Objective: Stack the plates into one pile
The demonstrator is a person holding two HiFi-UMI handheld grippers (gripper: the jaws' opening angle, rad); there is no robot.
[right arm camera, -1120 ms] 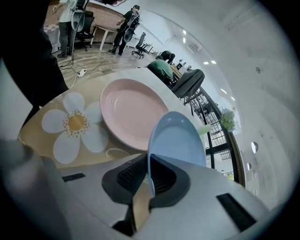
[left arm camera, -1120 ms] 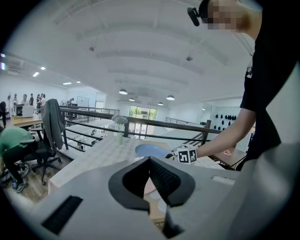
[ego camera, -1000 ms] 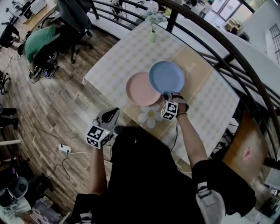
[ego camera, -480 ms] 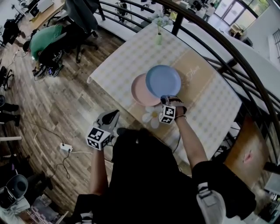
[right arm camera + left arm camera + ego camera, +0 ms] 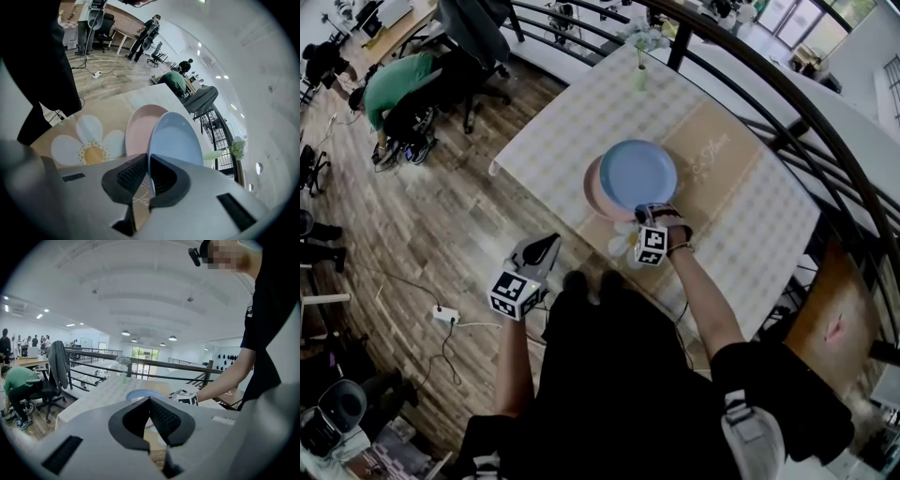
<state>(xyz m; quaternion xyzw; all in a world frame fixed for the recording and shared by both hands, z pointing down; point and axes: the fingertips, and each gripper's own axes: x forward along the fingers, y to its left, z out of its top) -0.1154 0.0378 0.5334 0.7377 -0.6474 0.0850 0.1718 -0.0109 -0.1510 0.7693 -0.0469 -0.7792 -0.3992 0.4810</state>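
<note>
Right now the blue plate (image 5: 637, 174) is in the air over the table (image 5: 553, 131), pinched at its near rim by the right gripper (image 5: 649, 212). It is a plain round plate, pale blue and glossy, with a shallow bowl and a low raised rim. Seen from the right gripper view, that rim (image 5: 176, 138) runs straight into the narrow gap between the two dark ribbed pads (image 5: 133, 173). One pad lies on each face of the plate, and the jaws are closed on it.

From the head view, the blue plate covers most of the pink plate (image 5: 592, 192), which lies flat on the checked cloth. Only a crescent of pink shows on the left side. In the right gripper view the blue one stands tilted against the pink plate (image 5: 138, 131), and I cannot tell whether the two touch. A flower-shaped mat (image 5: 623, 242) lies just beside the pink plate, under the gripper's wrist, and a beige runner (image 5: 722, 159) crosses the table beneath them.

The left gripper (image 5: 542, 251) hangs off the table's near edge, over the wooden floor, well apart from both plates. Its jaws meet at the tips with nothing between them.
</note>
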